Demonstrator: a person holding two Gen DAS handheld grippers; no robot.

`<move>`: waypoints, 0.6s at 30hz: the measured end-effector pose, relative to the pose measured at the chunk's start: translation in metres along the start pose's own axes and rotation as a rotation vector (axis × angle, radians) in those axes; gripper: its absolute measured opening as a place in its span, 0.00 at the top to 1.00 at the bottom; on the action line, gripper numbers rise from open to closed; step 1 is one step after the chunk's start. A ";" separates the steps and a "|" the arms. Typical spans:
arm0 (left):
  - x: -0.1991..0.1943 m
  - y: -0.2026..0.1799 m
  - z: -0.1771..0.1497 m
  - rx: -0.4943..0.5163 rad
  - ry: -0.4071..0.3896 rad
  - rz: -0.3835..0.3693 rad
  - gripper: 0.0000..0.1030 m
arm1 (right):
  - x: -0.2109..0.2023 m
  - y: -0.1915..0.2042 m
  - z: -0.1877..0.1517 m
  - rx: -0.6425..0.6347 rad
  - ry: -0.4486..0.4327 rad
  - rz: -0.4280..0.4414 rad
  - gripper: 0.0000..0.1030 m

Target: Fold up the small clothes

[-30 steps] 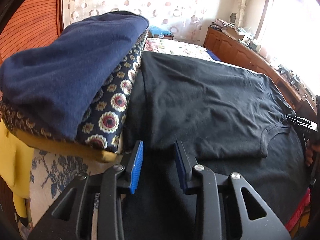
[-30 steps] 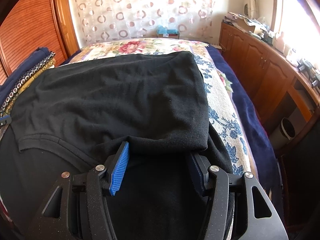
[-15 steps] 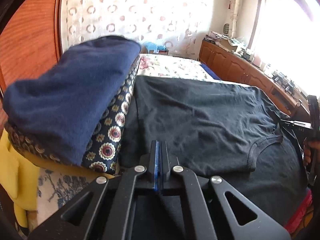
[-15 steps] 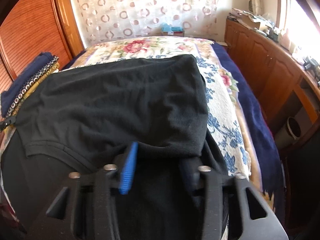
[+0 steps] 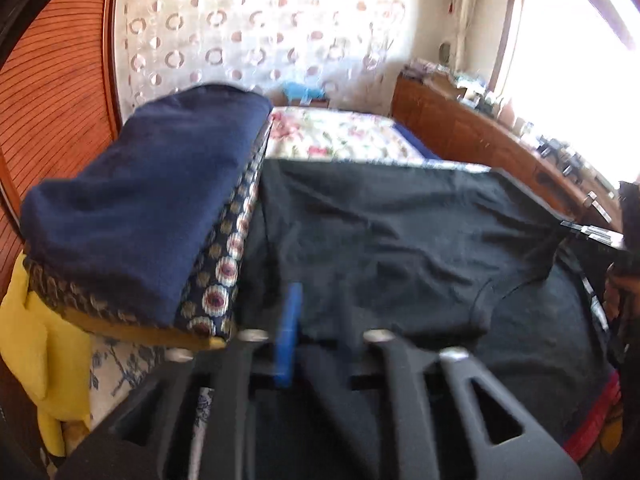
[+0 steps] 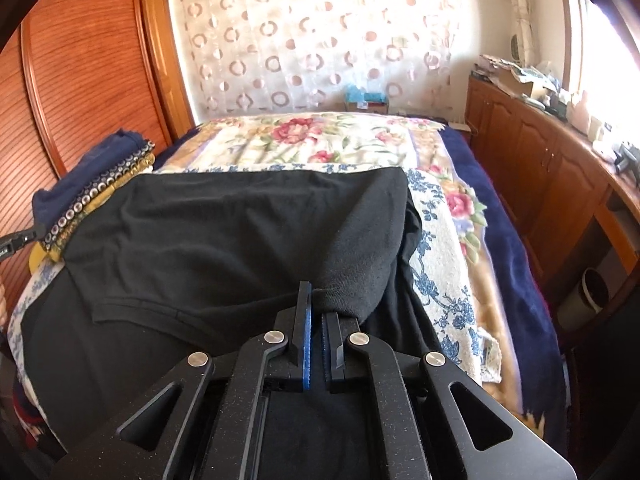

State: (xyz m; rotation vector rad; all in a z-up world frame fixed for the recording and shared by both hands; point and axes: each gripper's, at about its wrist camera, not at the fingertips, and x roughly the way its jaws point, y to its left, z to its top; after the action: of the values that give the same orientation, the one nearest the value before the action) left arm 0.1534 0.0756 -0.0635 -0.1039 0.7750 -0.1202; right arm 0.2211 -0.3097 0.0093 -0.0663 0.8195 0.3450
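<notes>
A black shirt lies spread across the bed, its lower half folded up over the collar end. My right gripper is shut on the folded edge, and a bunch of black cloth is pinched between its blue pads and lifted a little. My left gripper hovers over the shirt's near left edge beside the clothes stack. Its jaws are opening; black cloth lies under and between them, and the pads do not press on it. The left wrist view is blurred.
A stack of folded clothes, navy on top, sits left of the shirt, with a yellow garment beneath. The floral bed cover stretches beyond. A wooden cabinet lines the right side and a wardrobe the left.
The right gripper closed on the shirt's folded edge and rose with it. The left gripper shut fully, then opened again, and rose a little.
</notes>
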 end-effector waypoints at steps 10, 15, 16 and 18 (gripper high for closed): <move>0.038 0.010 -0.011 -0.098 0.090 0.019 0.56 | 0.013 0.003 -0.010 -0.010 0.021 -0.009 0.99; 0.037 0.007 -0.007 -0.065 0.044 0.040 1.00 | 0.011 0.002 -0.011 -0.003 0.008 0.002 0.99; 0.034 0.004 -0.007 -0.049 0.024 0.039 1.00 | 0.010 0.002 -0.011 -0.004 0.006 0.001 0.99; 0.028 0.000 -0.006 -0.021 -0.005 0.047 1.00 | 0.008 0.002 -0.012 -0.004 -0.006 0.001 0.99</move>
State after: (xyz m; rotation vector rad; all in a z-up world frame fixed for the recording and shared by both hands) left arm 0.1694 0.0715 -0.0870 -0.1053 0.7729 -0.0672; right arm 0.2175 -0.3076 -0.0045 -0.0689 0.8127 0.3481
